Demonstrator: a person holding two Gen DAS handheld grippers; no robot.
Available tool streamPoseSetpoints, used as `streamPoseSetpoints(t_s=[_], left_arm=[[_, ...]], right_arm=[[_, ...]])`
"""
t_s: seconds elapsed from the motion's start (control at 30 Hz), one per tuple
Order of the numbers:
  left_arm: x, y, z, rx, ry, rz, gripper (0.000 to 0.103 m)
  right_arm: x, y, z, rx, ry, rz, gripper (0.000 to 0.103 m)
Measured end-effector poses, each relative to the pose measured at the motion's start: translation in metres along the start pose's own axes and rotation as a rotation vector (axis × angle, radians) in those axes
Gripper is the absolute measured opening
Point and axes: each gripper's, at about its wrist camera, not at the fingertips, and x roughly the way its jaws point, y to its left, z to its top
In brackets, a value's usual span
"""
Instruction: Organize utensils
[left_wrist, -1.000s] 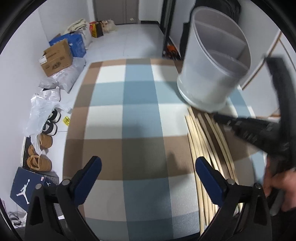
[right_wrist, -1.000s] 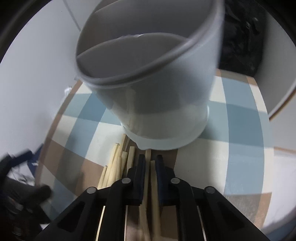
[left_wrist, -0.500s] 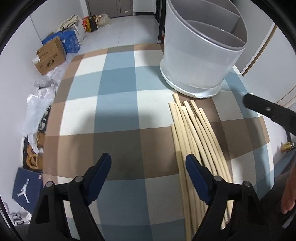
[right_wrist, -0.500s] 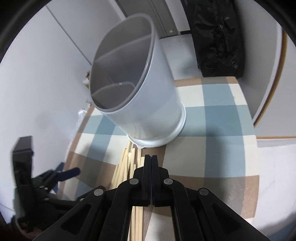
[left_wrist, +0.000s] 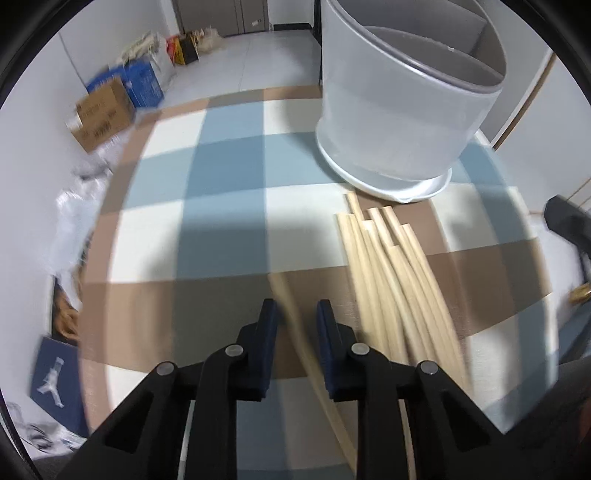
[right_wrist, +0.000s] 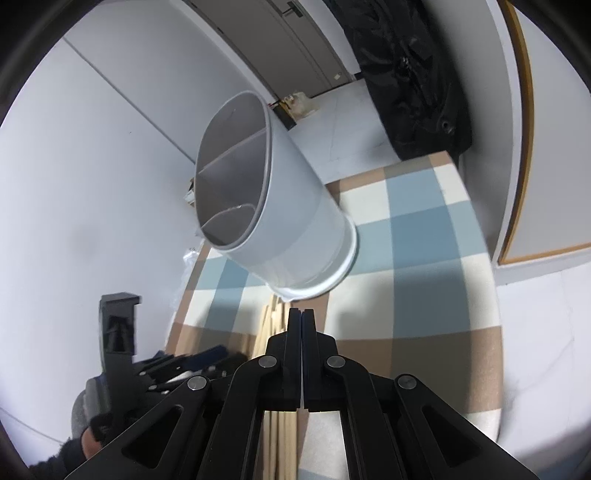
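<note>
A bundle of wooden chopsticks (left_wrist: 391, 280) lies on the checked cloth in front of a white divided utensil holder (left_wrist: 402, 110). My left gripper (left_wrist: 293, 314) has its jaws narrowed around one chopstick (left_wrist: 295, 325) that runs slanted between them; the frame is blurred and contact is unclear. My right gripper (right_wrist: 301, 317) is shut and empty, held above the chopsticks (right_wrist: 271, 325) with the holder (right_wrist: 273, 218) ahead of it. The left gripper (right_wrist: 192, 363) also shows at lower left in the right wrist view.
The table (left_wrist: 221, 177) has a blue, white and brown checked cloth. Boxes (left_wrist: 107, 110) and bags lie on the floor at left. A black bag (right_wrist: 413, 74) hangs beyond the table's far edge. Walls are close on both sides.
My left gripper moved right to the chopsticks and its jaws narrowed from wide open around one stick. My right gripper shut empty and rose back from the holder.
</note>
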Motion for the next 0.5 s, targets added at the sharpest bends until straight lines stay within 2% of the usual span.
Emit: streamPoseSetpoints(t_s=[0.17,0.33,0.4,0.5], left_arm=[[0.001,0.013,0.000,-0.041,0.006,-0.015,0.017],[0.002,0.021,0.004,-0.126,0.038,-0.096,0.021],[0.002,0.013,0.004,-0.111,0.037,-0.083,0.024],[0.002,-0.006,0.004,-0.043,0.021,-0.006,0.023]], right_arm=[[0.003,0.002,0.000,0.019,0.014,0.058,0.000],[0.013,-0.007,-0.001,0.087,0.046,0.079,0.001],[0.017,-0.007,-0.002,0.094,0.055,0.062,0.003],[0.019,-0.006,-0.002,0.093,0.056,0.043,0.003]])
